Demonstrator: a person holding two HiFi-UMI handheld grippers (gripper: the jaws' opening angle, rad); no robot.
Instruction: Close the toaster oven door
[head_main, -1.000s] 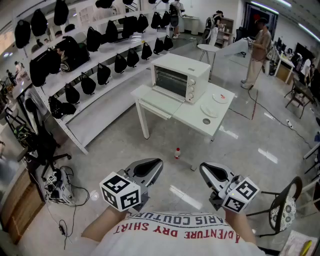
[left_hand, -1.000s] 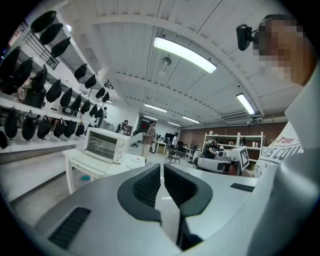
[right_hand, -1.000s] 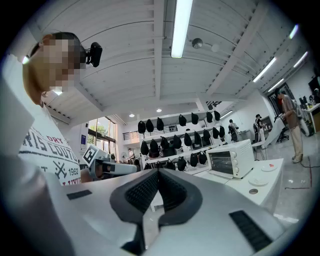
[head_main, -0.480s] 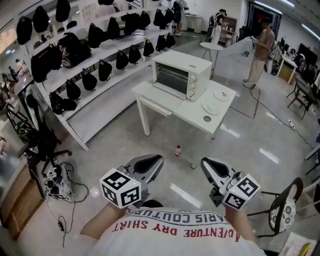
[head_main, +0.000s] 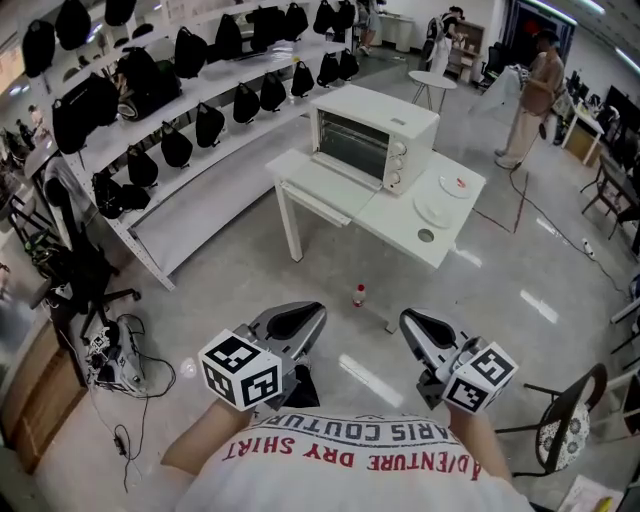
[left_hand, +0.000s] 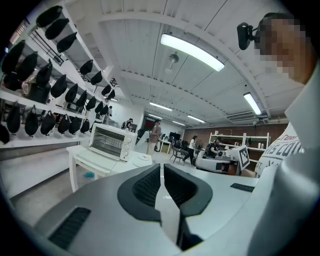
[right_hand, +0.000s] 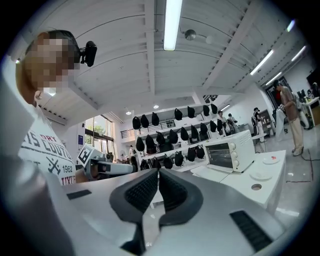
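Observation:
A white toaster oven (head_main: 372, 140) stands on a white table (head_main: 395, 228) across the room, its door (head_main: 324, 182) folded down flat in front. In the left gripper view the oven (left_hand: 111, 142) shows far off to the left. In the right gripper view the oven (right_hand: 234, 150) shows to the right. My left gripper (head_main: 296, 322) and right gripper (head_main: 418, 325) are held close to my chest, well short of the table. Both are shut with nothing between the pads. The left gripper (left_hand: 162, 167) and the right gripper (right_hand: 159, 172) show the same in their own views.
Two white plates (head_main: 434, 210) lie on the table right of the oven. A small bottle (head_main: 358, 296) stands on the floor before the table. Shelves of black bags (head_main: 200, 90) line the left. A person (head_main: 535, 95) stands at back right; a chair (head_main: 570, 420) is near right.
The table and oven have shifted slightly in the head view as I move. Both grippers stay shut and keep their places before my chest.

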